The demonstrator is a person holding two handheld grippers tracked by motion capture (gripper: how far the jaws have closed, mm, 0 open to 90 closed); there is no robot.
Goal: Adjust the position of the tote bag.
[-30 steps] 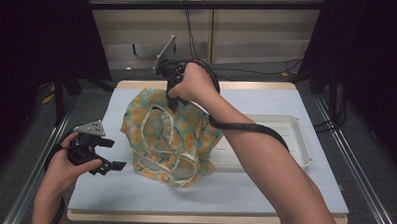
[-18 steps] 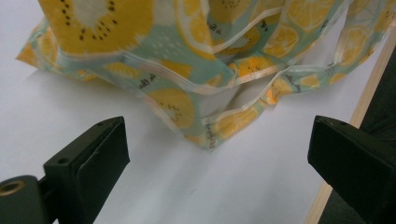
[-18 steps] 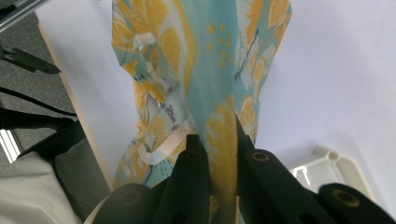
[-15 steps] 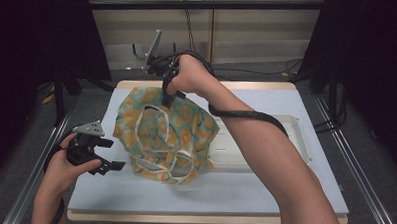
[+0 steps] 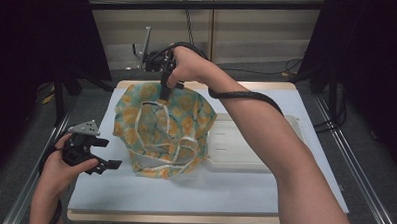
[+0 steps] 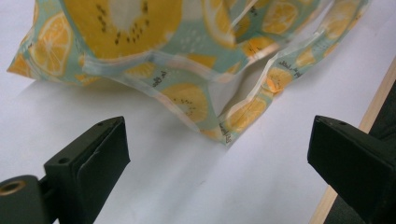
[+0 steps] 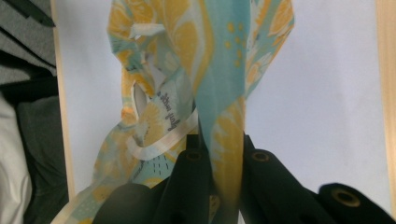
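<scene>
A thin bag printed with orange slices on pale teal [image 5: 163, 128] hangs and drapes over the white table top [image 5: 243, 193]. My right gripper [image 5: 164, 93] is shut on the bag's upper edge near the table's far side and holds it lifted; in the right gripper view the bag [image 7: 205, 84] runs down between the closed jaws of my right gripper [image 7: 219, 149]. My left gripper [image 5: 102, 153] stands open at the table's left edge, a little short of the bag's lower corner [image 6: 224, 135], with nothing between its fingers [image 6: 93, 158].
A white shallow tray [image 5: 245, 153] lies on the table right of the bag, partly under the right forearm. A wooden strip [image 5: 207, 220] edges the table. Metal rails [image 5: 34, 186] run along both sides, and dark curtains and cables stand beyond the far end.
My right hand has drawn the bag's top edge toward the far left, stretching the bag taller. The left hand has stayed where it was, jaws still open.
</scene>
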